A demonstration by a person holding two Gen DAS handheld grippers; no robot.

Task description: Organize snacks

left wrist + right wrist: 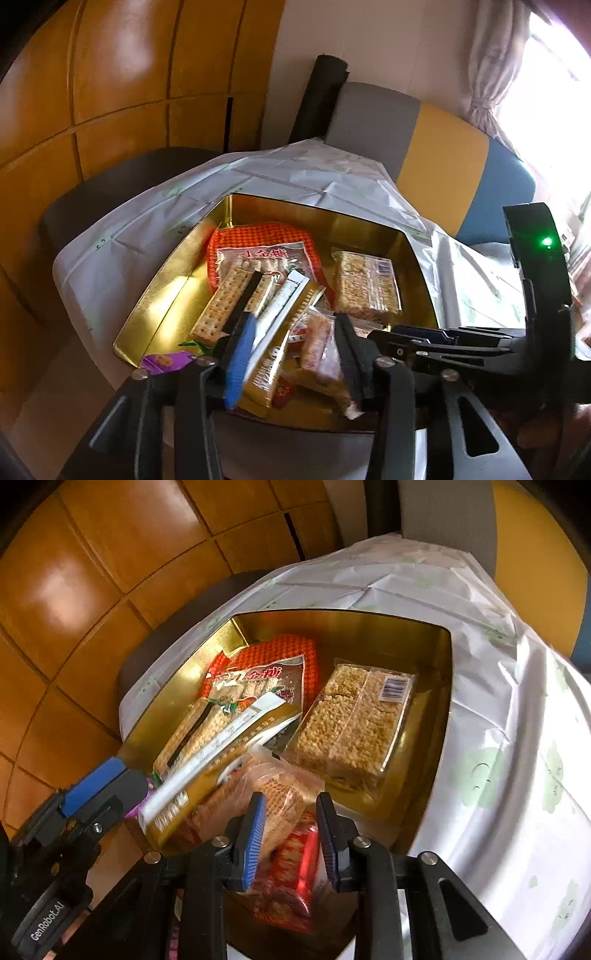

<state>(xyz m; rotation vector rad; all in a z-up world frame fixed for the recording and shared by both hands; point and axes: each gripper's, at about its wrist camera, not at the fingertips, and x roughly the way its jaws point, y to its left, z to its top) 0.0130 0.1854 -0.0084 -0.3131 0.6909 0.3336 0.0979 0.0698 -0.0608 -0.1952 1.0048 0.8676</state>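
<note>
My landmark is the gold tin [439, 701], sitting on the white cloth [498, 686]; every snack I can see lies inside it. My right gripper [291, 834] hangs over the tin's near end with its jaws drawn in on either side of a clear-wrapped wafer pack [284, 797]; I cannot tell whether the pads press it or only flank it. My left gripper [291, 347] stands partly open over the tin's near wall, nothing clamped, with the long gold-and-white box [284, 332] running between its fingers. I judge the wafer pack light, crackly and slippery in its film, and brittle inside, so I would take it across the short width, mid-length, with a gentle squeeze. The puffed-rice block [351, 727] against the tin's far-right wall looks stiffer but just as crumbly. The cracker sleeve [225, 306] and orange-checked bag [258, 247] fill the tin's left half, under the long box. Room is tight: the tin's walls stand high, the red packet [295, 867] lies beneath my right fingers, and my left gripper crowds the tin's near-left corner. Bare gold floor shows only along the far wall and in the left corner.
</note>
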